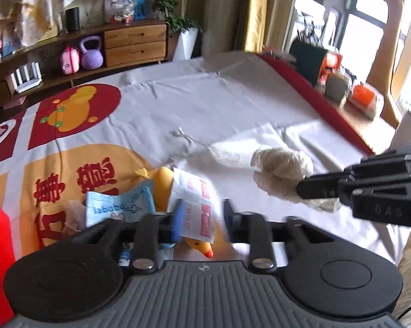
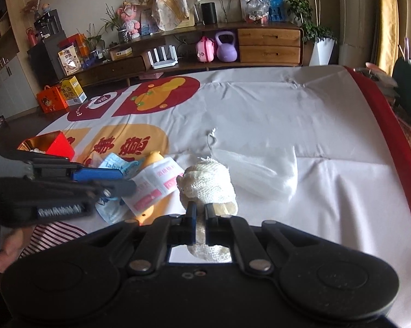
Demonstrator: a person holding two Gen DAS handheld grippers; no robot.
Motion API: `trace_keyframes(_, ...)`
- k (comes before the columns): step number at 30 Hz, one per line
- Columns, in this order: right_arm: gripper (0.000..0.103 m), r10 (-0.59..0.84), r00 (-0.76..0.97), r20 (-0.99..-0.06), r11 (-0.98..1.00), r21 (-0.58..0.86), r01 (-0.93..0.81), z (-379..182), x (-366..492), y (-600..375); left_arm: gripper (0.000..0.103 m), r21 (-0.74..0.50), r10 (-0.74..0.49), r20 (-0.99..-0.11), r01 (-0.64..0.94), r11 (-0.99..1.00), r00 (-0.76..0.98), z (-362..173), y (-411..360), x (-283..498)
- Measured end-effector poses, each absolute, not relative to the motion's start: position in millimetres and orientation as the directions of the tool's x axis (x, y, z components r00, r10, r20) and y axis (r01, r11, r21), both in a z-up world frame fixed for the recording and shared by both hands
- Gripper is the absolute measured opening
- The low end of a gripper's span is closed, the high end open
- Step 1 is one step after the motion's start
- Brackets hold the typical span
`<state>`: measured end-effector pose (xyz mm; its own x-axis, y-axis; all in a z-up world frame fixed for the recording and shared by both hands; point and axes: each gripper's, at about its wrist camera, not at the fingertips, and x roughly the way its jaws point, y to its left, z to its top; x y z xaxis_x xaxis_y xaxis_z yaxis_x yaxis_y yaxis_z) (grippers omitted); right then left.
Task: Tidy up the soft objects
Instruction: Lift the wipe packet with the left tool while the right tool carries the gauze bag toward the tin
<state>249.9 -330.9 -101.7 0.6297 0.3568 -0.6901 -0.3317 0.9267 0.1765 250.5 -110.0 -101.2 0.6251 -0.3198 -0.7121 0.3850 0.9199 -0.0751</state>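
Observation:
My right gripper point(image 2: 200, 220) is shut on a cream gauze roll point(image 2: 208, 183) and holds it just above the sheet; it also shows in the left wrist view point(image 1: 283, 170), with the right gripper point(image 1: 303, 188) coming in from the right. My left gripper point(image 1: 202, 213) is open, its jaws either side of a white-and-pink packet point(image 1: 198, 199) lying on a yellow duck toy point(image 1: 200, 244). A blue "labubu" packet point(image 1: 118, 205) lies to the left. In the right wrist view the left gripper point(image 2: 123, 181) hangs over these packets point(image 2: 153, 183).
A white gauze bag point(image 2: 262, 172) with a drawstring lies behind the roll. A red tin box point(image 2: 55, 143) stands at the left, open. The printed sheet point(image 2: 260, 114) covers the table, with a red edge point(image 2: 391, 136) at the right. A wooden sideboard point(image 2: 268, 45) stands behind.

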Motion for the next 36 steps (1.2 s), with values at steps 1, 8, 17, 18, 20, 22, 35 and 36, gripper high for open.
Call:
trace_keyframes(1,0.004,0.360,0.626,-0.692,0.926,0.182,-0.331,-103.7,250.7,-332.2,0.063,-0.064,-0.319,-0.711,0.395,0.916,0.627,-104.2,-112.9,250.2)
trace_keyframes(8,0.005,0.375,0.605,-0.702,0.921,0.210,-0.327,-113.9,256.8,-339.7,0.072,0.035,-0.276,-0.704,0.419,0.907,0.655,-120.6,-129.0,255.2)
trace_keyframes(17,0.005,0.379,0.593,-0.710,0.921,0.223,-0.320,-119.8,259.5,-344.3,0.071,0.154,-0.165,-0.722,0.389,0.908,0.672,-139.5,-137.1,266.8)
trace_keyframes(18,0.005,0.379,0.593,-0.711,0.921,0.224,-0.320,-120.0,259.5,-344.8,0.071,0.164,-0.157,-0.721,0.386,0.908,0.675,-140.3,-137.6,267.1)
trace_keyframes(20,0.005,0.374,0.594,-0.712,0.923,0.222,-0.316,-119.8,259.2,-344.9,0.057,0.170,-0.153,-0.722,0.388,0.906,0.674,-141.0,-138.0,267.1)
trace_keyframes(22,0.005,0.374,0.592,-0.714,0.923,0.223,-0.313,-120.3,259.5,-345.7,0.048,0.166,-0.154,-0.728,0.390,0.906,0.668,-141.3,-137.8,267.3)
trace_keyframes(35,0.005,0.374,0.600,-0.707,0.924,0.226,-0.310,-111.5,256.7,-345.0,0.048,0.098,-0.193,-0.704,0.362,0.927,0.684,-119.1,-123.8,255.9)
trace_keyframes(36,0.005,0.376,0.600,-0.706,0.923,0.227,-0.311,-109.2,255.8,-344.1,0.048,0.087,-0.198,-0.702,0.358,0.930,0.684,-116.1,-121.5,254.0)
